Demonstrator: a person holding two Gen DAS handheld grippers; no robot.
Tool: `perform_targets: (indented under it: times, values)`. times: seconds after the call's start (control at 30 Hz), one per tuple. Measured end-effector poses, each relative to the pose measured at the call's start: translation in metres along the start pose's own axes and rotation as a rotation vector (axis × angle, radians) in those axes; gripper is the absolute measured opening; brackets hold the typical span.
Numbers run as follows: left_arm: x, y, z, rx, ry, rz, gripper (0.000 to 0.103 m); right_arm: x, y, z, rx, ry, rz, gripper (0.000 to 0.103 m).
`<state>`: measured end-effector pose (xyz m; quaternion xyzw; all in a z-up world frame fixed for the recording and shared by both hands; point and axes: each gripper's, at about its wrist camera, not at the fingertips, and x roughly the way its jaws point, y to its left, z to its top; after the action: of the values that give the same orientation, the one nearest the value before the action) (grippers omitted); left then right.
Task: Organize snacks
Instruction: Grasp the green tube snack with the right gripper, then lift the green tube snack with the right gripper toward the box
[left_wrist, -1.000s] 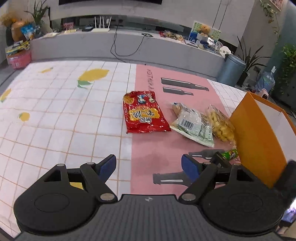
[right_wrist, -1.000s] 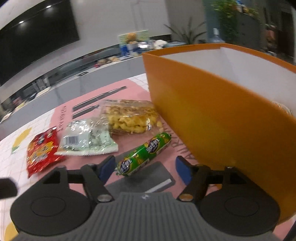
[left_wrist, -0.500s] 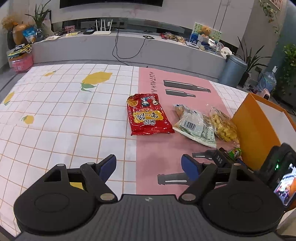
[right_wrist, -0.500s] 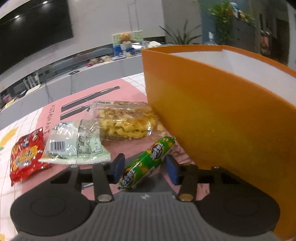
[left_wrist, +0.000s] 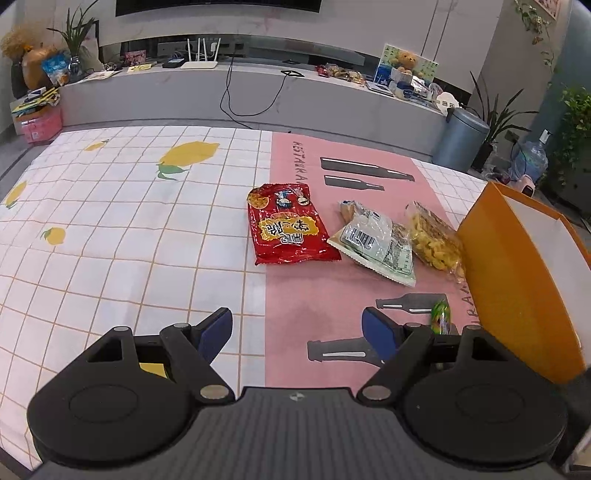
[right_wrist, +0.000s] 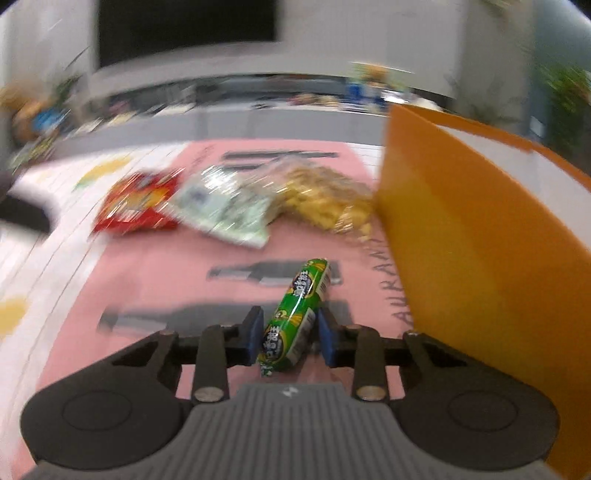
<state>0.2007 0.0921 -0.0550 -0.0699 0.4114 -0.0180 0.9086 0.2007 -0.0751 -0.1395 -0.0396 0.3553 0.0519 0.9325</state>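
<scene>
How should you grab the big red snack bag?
The red bag lies flat on the cloth, so pinching its middle is hard. Probably best to come from its clear left side and nip the thin sealed bottom edge; the pale green packet crowds its right.

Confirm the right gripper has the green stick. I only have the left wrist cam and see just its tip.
Observer: Yes. The right gripper has just been closing, and its blue pads now press on both sides of the green sausage stick.
Operator: Where on it?
Observer: Near the end closest to the camera. The far end points away, over a bottle printed on the pink mat.
Operator: Clear of the box?
Observer: The orange box stands right beside the gripper's right finger. The picture is too blurred to tell whether they touch.
</scene>
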Motion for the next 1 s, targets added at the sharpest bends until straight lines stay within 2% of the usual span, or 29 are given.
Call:
perform_targets:
  times: [0.13, 0.3, 0.43, 0.5, 0.57, 0.73, 1.0]
  values:
    - [0.0, -0.001, 0.0, 0.006, -0.002, -0.001, 0.093, -0.01, -0.008, -0.003, -0.072, 0.041, 0.086, 0.028]
    - [0.001, -0.001, 0.0, -0.013, -0.004, -0.031, 0.092, -0.007, -0.015, -0.006, -0.099, -0.005, 0.154, 0.029]
    - [0.006, 0.0, 0.001, -0.024, 0.008, -0.027, 0.092, -0.005, -0.015, -0.006, -0.12, -0.022, 0.174, 0.029]
    - [0.008, 0.0, 0.0, -0.023, 0.009, -0.021, 0.092, -0.006, -0.013, -0.007, -0.135, -0.03, 0.173, 0.023]
    - [0.008, 0.0, 0.0, -0.023, 0.012, -0.017, 0.092, -0.006, -0.011, -0.006, -0.138, -0.033, 0.173, 0.022]
    - [0.008, -0.003, -0.002, -0.009, 0.005, -0.013, 0.092, -0.009, -0.008, -0.003, -0.11, -0.036, 0.173, 0.021]
    - [0.006, 0.0, -0.006, -0.016, -0.02, -0.015, 0.092, -0.044, -0.018, 0.025, 0.002, -0.167, 0.218, 0.021]
